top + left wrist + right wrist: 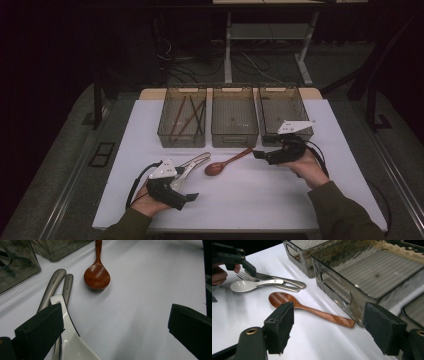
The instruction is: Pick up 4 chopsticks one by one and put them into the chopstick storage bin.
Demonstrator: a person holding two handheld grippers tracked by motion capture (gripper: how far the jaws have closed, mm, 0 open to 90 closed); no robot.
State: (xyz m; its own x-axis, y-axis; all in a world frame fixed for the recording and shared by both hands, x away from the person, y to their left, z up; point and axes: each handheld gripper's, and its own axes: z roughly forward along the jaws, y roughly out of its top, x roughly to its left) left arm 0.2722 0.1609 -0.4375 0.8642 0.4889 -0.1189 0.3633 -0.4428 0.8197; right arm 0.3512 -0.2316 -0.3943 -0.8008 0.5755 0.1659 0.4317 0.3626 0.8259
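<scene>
I count one wooden spoon point(227, 162) on the white table point(260, 195), lying just in front of the middle of three smoky bins point(234, 116), with one white spoon point(249, 285), one fork point(245, 276) and two steel handles point(58, 283) to its left. My right claw point(256, 154) hangs with jaws apart beside the spoon's handle tip, gripping nothing; my left claw point(192, 197) gapes empty over the white spoon. Left of the middle bin, one bin point(182, 120) holds chopsticks point(187, 117).

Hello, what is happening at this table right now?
A person holds a claw in each hand. The right claw is open and reaches toward the handle of the wooden spoon lying before the middle bin. The left claw is open beside a white spoon and metal cutlery. Nothing is gripped yet.
</scene>
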